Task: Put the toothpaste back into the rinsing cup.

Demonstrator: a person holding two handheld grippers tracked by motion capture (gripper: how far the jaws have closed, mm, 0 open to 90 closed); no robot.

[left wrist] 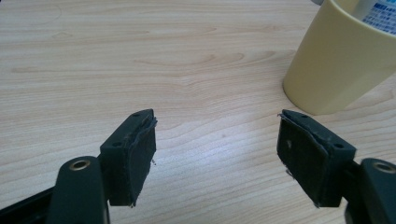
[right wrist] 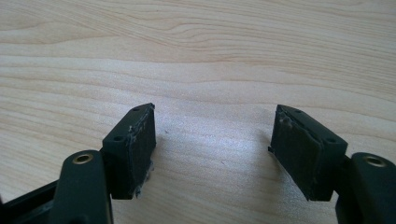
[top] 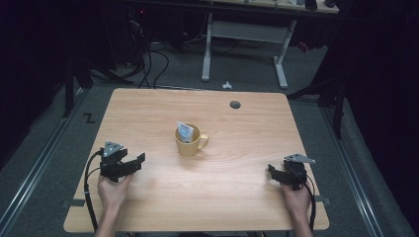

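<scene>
We see the yellow mug (top: 189, 141) at the table's (top: 148, 207) centre, a packet (top: 185, 131) standing inside. Left gripper (top: 134, 160) at eight o'clock and right gripper (top: 272, 172) at four rest apart-jawed, empty. The mug looks stiff, smooth, probably breakable; we'd grip its wall or handle.

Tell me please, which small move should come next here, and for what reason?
Probably ease the left hand-held gripper forward and to its right toward the yellow mug. Its jaws stand open and empty, the mug with the packet inside sits just ahead, and the right hand-held gripper is farther off.
</scene>
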